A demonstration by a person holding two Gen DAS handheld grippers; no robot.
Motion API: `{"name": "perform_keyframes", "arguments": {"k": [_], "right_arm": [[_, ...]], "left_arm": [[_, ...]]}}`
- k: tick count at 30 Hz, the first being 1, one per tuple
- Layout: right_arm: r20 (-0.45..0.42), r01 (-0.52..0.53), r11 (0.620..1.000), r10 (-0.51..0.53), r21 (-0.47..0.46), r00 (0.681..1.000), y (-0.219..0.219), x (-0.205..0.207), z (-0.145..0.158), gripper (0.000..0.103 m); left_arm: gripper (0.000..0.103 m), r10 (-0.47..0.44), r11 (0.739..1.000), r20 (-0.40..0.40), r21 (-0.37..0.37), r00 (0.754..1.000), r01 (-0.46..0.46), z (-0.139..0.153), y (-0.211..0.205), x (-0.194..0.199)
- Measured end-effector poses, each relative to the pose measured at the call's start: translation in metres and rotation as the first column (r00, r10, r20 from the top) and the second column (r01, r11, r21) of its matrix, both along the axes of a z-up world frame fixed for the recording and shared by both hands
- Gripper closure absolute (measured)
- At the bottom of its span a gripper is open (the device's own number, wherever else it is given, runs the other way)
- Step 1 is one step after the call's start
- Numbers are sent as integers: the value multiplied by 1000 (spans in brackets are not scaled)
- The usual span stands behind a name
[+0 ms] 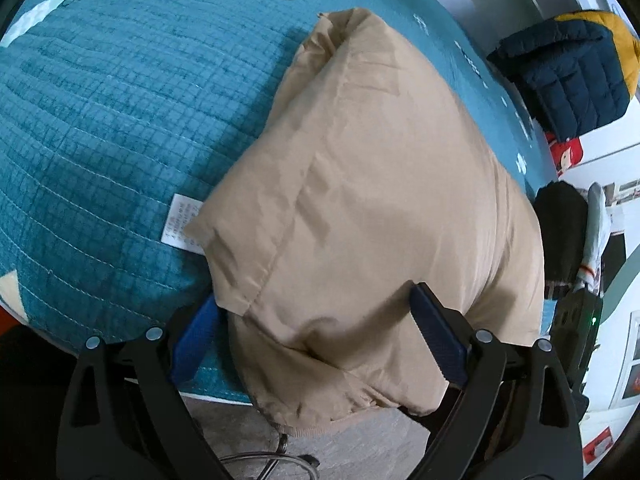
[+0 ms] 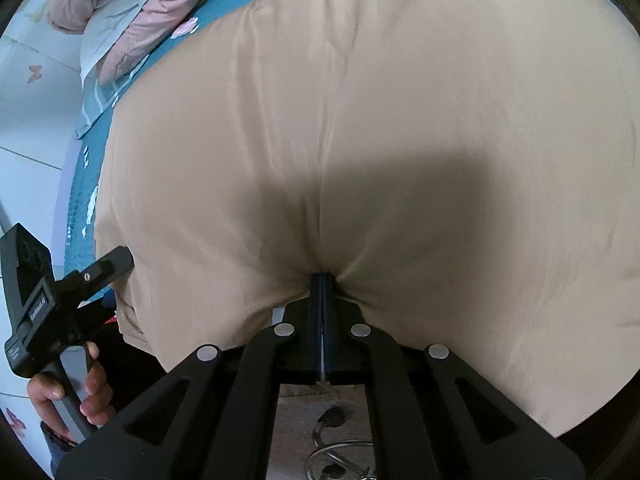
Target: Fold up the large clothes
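While the right hand-held gripper [image 2: 322,280] pinches the beige jacket [image 2: 360,140], only the left view shows its label [image 1: 182,220].

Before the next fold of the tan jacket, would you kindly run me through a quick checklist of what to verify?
1. Right gripper shut on the tan jacket: ok.
2. Left gripper gripping the hem: not ok, jaws open around it.
3. Jacket supported on the teal quilt: not ok, hem hangs over the edge.
4. White care label tucked in: not ok, sticking out.
5. Quilt beside jacket free for folding: ok.
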State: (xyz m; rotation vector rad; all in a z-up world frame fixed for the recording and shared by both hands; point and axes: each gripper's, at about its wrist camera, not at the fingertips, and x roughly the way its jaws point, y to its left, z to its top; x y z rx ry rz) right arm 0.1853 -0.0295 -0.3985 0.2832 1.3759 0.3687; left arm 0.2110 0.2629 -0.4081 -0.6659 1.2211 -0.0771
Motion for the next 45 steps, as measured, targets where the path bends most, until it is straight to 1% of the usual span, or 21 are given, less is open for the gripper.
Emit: {"name": "perform_keyframes", "arguments": {"k": [1, 2, 3, 4, 6, 9, 12, 14, 16, 18, 19, 20, 24, 27, 28, 31, 36, 40, 41, 44, 45], "right_arm": [[3, 0, 1000, 0, 2, 1000, 0, 0, 1, 103], [7, 5, 1000, -5, 10, 1000, -1, 0, 1, 103], [11, 6, 1000, -6, 14, 1000, -2, 0, 2, 103], [16, 6, 1000, -6, 18, 1000, -3, -1, 2, 103], [26, 7, 1000, -7, 22, 1000, -3, -1, 4, 103], [29, 20, 999, -21, 47, 999, -7, -4, 7, 103], [34, 31, 995, -34, 90, 999, -13, -6, 6, 103], [38, 38, 991, -43, 126, 998, -19, -8, 7, 100], [80, 34, 989, -46, 146, 996, -24, -15, 17, 99], [150, -1, 993, -17, 120, 989, -23, -25, 30, 86], [198, -25, 993, 2, 112, 980, -22, -31, 40, 71], [244, -45, 994, 19, 101, 970, -21, -38, 50, 60], [401, -145, 987, 106, 66, 910, -13, -64, 84, 56], [499, -219, 976, 193, -7, 845, 0, -83, 104, 50], [517, -243, 970, 216, -17, 829, 1, -88, 107, 44], [556, -300, 952, 277, -52, 783, 23, -94, 112, 42], [569, -309, 947, 299, -83, 766, 44, -84, 100, 42], [597, -293, 954, 276, -71, 753, 54, -71, 99, 43], [598, -291, 954, 271, -65, 754, 53, -68, 99, 56], [587, -272, 961, 245, -44, 772, 43, -55, 102, 87], [587, -254, 967, 226, -35, 778, 38, -52, 104, 89]], "left_arm": [[15, 2, 1000, 4, -16, 1000, -2, 1, -6, 1], [30, -7, 999, 16, -53, 1000, 7, 3, -9, 0], [40, -17, 998, 21, -66, 1000, 18, 4, -13, 0], [46, -30, 998, 35, -60, 999, 32, 7, -17, -1], [65, -52, 998, 64, -34, 997, 54, 15, -23, -3], [82, -59, 998, 119, 1, 991, 59, 33, -29, -5], [85, -66, 997, 187, -24, 980, 72, 55, -38, -5], [85, -99, 995, 224, -8, 969, 104, 75, -51, -3], [85, -121, 992, 246, -9, 962, 127, 89, -64, 2], [85, -139, 989, 255, -6, 957, 145, 99, -73, 7], [85, -145, 988, 253, -6, 957, 151, 104, -79, 10], [85, -154, 987, 251, -6, 956, 161, 107, -83, 12], [85, -164, 985, 241, -19, 957, 174, 114, -83, 13], [85, -171, 984, 227, -2, 959, 176, 117, -84, 15], [85, -174, 984, 225, -2, 959, 179, 118, -86, 16], [85, -182, 983, 220, 7, 958, 185, 122, -92, 18], [85, -205, 979, 212, 36, 955, 202, 127, -99, 20], [84, -201, 980, 202, 41, 959, 196, 126, -100, 24], [85, -197, 980, 198, 37, 960, 193, 126, -100, 25], [84, -199, 980, 198, 51, 960, 193, 127, -103, 28], [82, -203, 979, 199, 44, 959, 198, 128, -104, 29]]}}
